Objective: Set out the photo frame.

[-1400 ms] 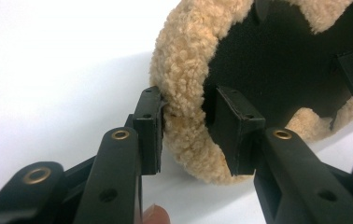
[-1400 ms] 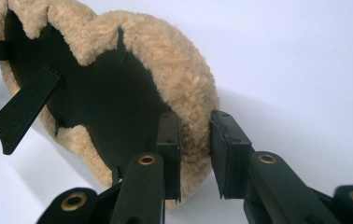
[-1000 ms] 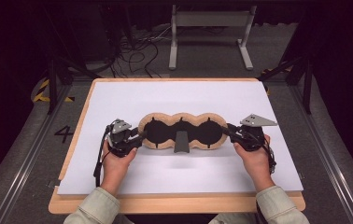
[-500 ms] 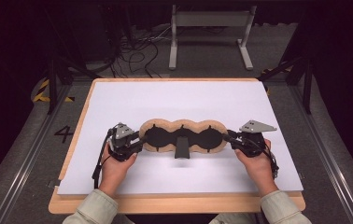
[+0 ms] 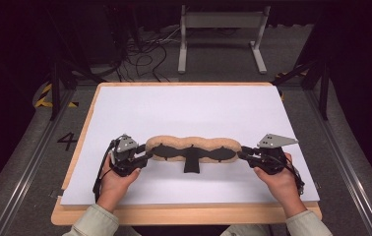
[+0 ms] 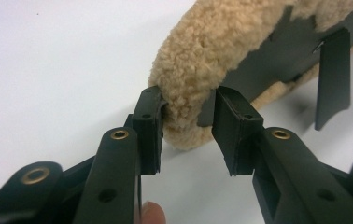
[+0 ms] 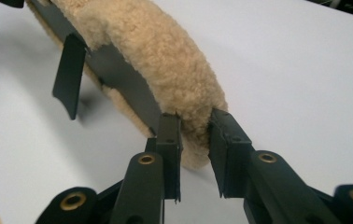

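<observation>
High view: near the table's (image 5: 139, 214) front edge, the left gripper (image 5: 143, 156) and right gripper (image 5: 243, 154) each clamp, jaws partly closed, an end of a tan fleece pad (image 5: 194, 144) stretched lengthwise between them over the white sheet (image 5: 184, 108).

Both forearms enter from the near edge of the table (image 5: 184, 216). Left hand (image 5: 115, 179) holds the left gripper (image 5: 143, 156) near the table's left side, jaws pointing toward the middle, clamped. Right hand (image 5: 280, 179) holds the right gripper (image 5: 243, 153) near the table's right side, jaws pointing inward, clamped. Grippers face each other, well apart.
</observation>
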Action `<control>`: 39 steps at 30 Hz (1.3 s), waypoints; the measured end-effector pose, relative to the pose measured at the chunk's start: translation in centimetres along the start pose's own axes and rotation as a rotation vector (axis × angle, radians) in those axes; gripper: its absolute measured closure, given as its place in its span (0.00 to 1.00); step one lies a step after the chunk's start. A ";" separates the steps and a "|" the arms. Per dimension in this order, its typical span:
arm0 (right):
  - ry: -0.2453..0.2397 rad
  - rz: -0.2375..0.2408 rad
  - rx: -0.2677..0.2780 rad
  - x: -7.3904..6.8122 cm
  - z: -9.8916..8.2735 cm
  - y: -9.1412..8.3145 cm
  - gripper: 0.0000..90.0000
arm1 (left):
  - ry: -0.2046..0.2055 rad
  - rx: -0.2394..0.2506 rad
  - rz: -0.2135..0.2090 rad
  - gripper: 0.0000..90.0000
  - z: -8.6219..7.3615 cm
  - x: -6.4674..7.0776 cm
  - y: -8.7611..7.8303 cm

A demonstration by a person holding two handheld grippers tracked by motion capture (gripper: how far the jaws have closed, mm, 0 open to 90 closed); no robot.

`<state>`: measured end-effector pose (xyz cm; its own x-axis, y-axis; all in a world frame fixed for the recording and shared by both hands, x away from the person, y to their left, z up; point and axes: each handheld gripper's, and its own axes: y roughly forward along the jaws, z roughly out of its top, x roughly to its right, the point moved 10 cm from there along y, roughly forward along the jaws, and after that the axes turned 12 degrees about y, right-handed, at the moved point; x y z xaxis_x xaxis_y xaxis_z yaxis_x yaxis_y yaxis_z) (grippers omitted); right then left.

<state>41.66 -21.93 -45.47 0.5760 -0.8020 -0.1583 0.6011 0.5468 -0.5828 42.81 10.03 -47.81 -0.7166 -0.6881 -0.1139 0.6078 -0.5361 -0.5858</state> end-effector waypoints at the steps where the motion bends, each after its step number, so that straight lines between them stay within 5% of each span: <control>1: -0.002 0.007 -0.009 -0.2 -0.2 -0.2 0.83 | 0.001 0.000 -0.007 0.71 -0.1 0.1 -0.1; 4: -0.004 0.031 -0.034 -0.7 -0.7 -0.7 0.83 | -0.021 0.019 -0.057 0.69 -0.4 0.4 -0.5; 12: -0.021 0.097 -0.112 -1.3 -1.6 -1.5 0.83 | -0.026 0.027 -0.091 0.70 -0.9 0.5 -0.7; 20: -0.025 0.134 -0.083 -1.6 -1.0 -2.1 0.82 | -0.010 0.046 -0.083 0.70 -0.8 0.3 -1.5; 23: -0.028 0.126 -0.075 -1.5 -0.7 -2.4 0.82 | 0.018 0.033 -0.037 0.73 -1.1 0.4 -1.9; 26: -0.019 0.124 -0.074 -1.1 -0.7 -2.4 0.84 | 0.025 0.040 -0.042 0.78 -1.1 0.6 -2.4; 34: 0.008 0.095 -0.073 0.0 -0.8 -2.5 0.89 | 0.019 0.048 -0.089 0.92 -0.8 1.6 -3.0; 39: 0.028 0.083 -0.070 0.5 -0.9 -2.4 0.92 | 0.054 -0.020 -0.131 0.96 -1.2 2.5 -2.2</control>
<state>40.05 -23.88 -44.89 0.6063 -0.7612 -0.2301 0.5112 0.5947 -0.6205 39.33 10.07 -47.78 -0.8069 -0.5855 -0.0783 0.5015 -0.6090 -0.6145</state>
